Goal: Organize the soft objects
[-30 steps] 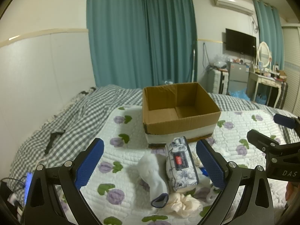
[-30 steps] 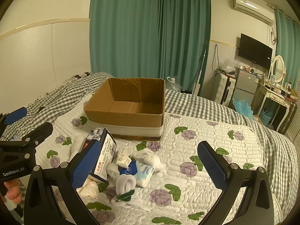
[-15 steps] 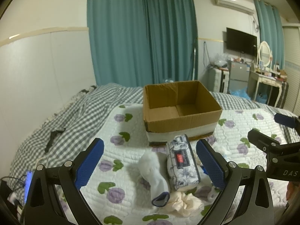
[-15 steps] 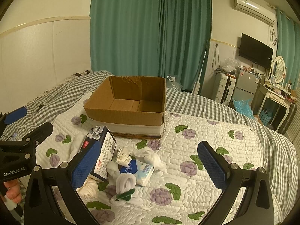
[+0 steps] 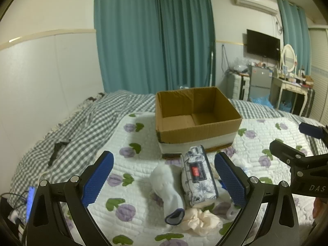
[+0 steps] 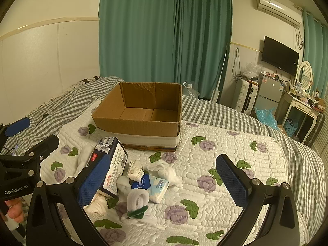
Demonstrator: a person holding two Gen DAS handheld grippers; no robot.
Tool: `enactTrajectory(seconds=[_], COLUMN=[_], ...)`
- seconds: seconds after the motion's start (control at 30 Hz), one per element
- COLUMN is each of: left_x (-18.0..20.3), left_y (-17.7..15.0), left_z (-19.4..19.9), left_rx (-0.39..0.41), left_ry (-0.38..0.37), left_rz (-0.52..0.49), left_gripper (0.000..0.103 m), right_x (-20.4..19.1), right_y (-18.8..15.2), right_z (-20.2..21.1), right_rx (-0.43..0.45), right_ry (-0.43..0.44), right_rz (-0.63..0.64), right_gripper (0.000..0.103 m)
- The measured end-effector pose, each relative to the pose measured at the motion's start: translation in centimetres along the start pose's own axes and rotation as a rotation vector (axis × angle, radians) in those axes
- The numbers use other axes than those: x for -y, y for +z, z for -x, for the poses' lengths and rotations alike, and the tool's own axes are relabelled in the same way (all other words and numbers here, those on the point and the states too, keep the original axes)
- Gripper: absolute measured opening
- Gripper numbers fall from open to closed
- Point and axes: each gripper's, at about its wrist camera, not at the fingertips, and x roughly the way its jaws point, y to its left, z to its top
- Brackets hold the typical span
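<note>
An open, empty cardboard box (image 5: 196, 119) (image 6: 141, 114) stands on the quilted bed. In front of it lies a heap of soft things: a floral tissue pack (image 5: 198, 176) (image 6: 111, 164), a white sock with a dark toe (image 5: 167, 190), a cream scrunchie (image 5: 199, 220), a blue-and-white small tissue pack (image 6: 152, 186), a rolled white sock with a green band (image 6: 137, 204) and crumpled white cloth (image 6: 166, 170). My left gripper (image 5: 164, 179) is open and empty above the heap. My right gripper (image 6: 162, 181) is open and empty, to the heap's right.
The floral quilt (image 6: 225, 153) lies over a grey checked blanket (image 5: 82, 127). A dark object (image 5: 58, 148) lies on the blanket at left. Teal curtains, a dresser (image 6: 301, 106) and a fridge stand beyond the bed.
Both views have shifted slightly, so the box and heap sit a little differently in frame. Both grippers stay open and nothing was picked up.
</note>
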Motion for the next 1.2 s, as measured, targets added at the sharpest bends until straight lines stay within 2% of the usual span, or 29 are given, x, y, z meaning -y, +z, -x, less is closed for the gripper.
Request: enactTrajectory(seconds=[0.37, 0.5, 0.7, 0.8, 0.9, 1.0, 1.13, 1.2], left_x=[-0.5, -1.6, -1.0, -0.3, 0.0, -0.1, -0.6, -0.9], left_y=[0.8, 0.9, -2.1, -3.9, -4.8, -5.4, -6.2, -6.6], left_z=[0.7, 0.6, -1.5, -2.9, -3.6, -4.3, -5.6, -6.3], left_rx=[0.01, -0.026, -0.158, -0.23, -0.26, -0.279, -0.311, -0.327], left_ry=[-0.012, -0.026, -0.041, -0.067, -0.073, -0.082, -0.099, -0.107], left_rz=[0.007, 0.033, 0.019, 0.004, -0.018, -0.035, -0.039, -0.036], left_gripper=[0.101, 0.101, 0.1, 0.099, 0.099, 0.099, 0.099, 0.096], right_x=[-0.1, 0.2, -0.6, -1.4, -2.3, -3.3, -4.1, -4.2], right_y=[1.0, 1.7, -0.1, -1.9, -4.0, -5.5, -6.1, -6.6], right_z=[1.1, 1.7, -0.1, -2.2, -4.7, -6.8, -8.3, -9.4], right_rx=[-0.006, -0.044, -0.177, -0.259, -0.342, -0.42, -0.465, -0.505], right_ry=[-0.022, -0.048, -0.037, 0.014, 0.069, 0.061, 0.092, 0.114], right_rz=[0.031, 0.046, 0.088, 0.08, 0.057, 0.085, 0.09, 0.079], right_gripper=[0.103, 0.103, 0.103, 0.103, 0.096, 0.09, 0.087, 0.076])
